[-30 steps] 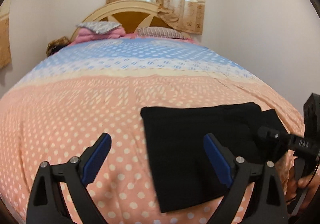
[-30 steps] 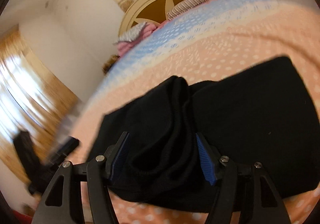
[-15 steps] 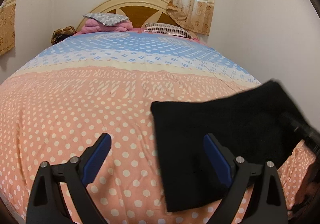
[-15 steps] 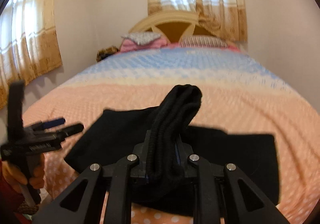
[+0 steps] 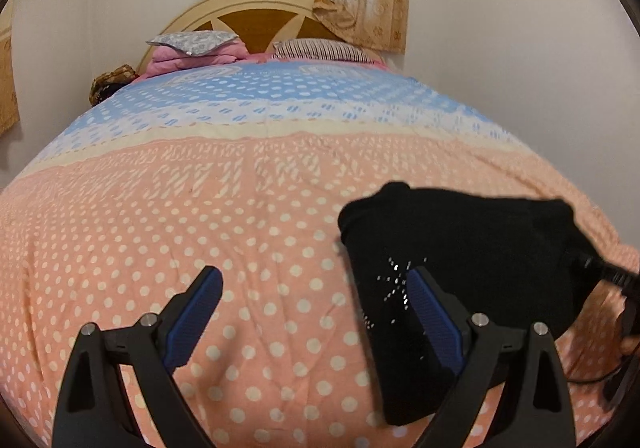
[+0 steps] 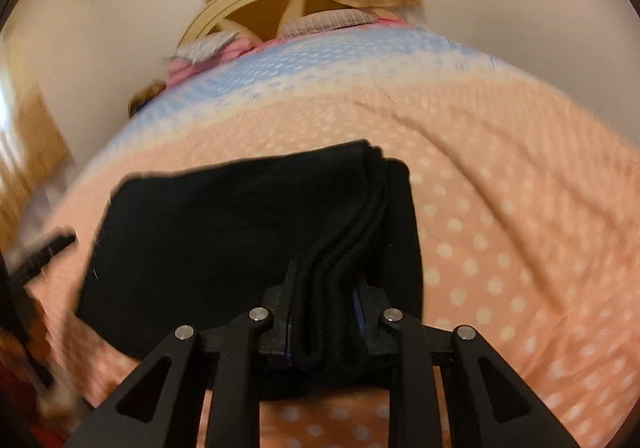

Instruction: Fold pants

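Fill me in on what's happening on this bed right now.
A person is folding black pants on a bed covered by a polka-dot bedspread, using a hand-held gripper in each hand. The right hand-held gripper has a thick bunched edge of the pants between its fingers, with the jaws easing open slightly, and it is carrying that edge over the rest of the garment. The left hand-held gripper is wide open and holds nothing; it hovers over the bedspread at the pants' near edge.
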The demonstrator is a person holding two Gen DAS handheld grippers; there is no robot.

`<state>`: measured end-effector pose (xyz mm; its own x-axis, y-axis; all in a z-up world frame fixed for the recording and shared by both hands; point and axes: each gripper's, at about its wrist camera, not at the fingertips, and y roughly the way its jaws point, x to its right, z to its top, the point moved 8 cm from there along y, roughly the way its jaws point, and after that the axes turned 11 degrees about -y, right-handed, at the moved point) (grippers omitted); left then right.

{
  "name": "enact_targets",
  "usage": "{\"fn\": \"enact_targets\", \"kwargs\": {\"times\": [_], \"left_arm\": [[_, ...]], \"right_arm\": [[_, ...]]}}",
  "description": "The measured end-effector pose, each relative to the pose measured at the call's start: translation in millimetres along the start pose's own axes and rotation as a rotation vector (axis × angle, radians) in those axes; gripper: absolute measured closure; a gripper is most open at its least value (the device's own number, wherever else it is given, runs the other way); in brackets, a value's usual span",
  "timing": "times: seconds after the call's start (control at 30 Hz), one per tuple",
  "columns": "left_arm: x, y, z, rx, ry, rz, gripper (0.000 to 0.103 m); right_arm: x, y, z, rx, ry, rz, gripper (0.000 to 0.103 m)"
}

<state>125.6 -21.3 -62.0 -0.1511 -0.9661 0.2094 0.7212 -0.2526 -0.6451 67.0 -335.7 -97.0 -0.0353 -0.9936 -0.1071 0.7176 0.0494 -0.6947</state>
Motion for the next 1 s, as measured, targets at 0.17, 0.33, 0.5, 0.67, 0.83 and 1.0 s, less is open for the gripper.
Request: {"fn": "enact_targets", "kwargs": {"times": [0.17,0.33,0.5,0.67,0.83,1.0], "left_arm": [[-5.3,0.2,1.9,0.003,-0.005,0.021,0.007],[9.6,-2.6,11.5,0.04,0.051,0.02,0.007],[40.7,-3.9,18.6,0.046,0.064,-0.038,0.007],[86.6,3.5,14.3,0.063,0.171,-0.043,0.007],[96.7,40.5,-14.6,-0.036,0.206,0.034,0.007],[93.8,39.3,-17.5,-0.027,0.176,0.054,0.001]], "right_arm": [[11.8,-13.9,-0.3,-0.01,0.048,0.002,0.065],[36.4,-64.4,9.9,0.114,0.12,-0.202,0.064],[27.4,-57.4,34.6,0.137,0.111,-0.115,0.064],[-1.6,-38.2,35.2,0.151,0.081,-0.047,0.064],[-25.3,3.0,28.2,0.047,-0.039,-0.053,0.064],[2.3,20.1,21.9,0.046,0.01,-0.101,0.074]]}}
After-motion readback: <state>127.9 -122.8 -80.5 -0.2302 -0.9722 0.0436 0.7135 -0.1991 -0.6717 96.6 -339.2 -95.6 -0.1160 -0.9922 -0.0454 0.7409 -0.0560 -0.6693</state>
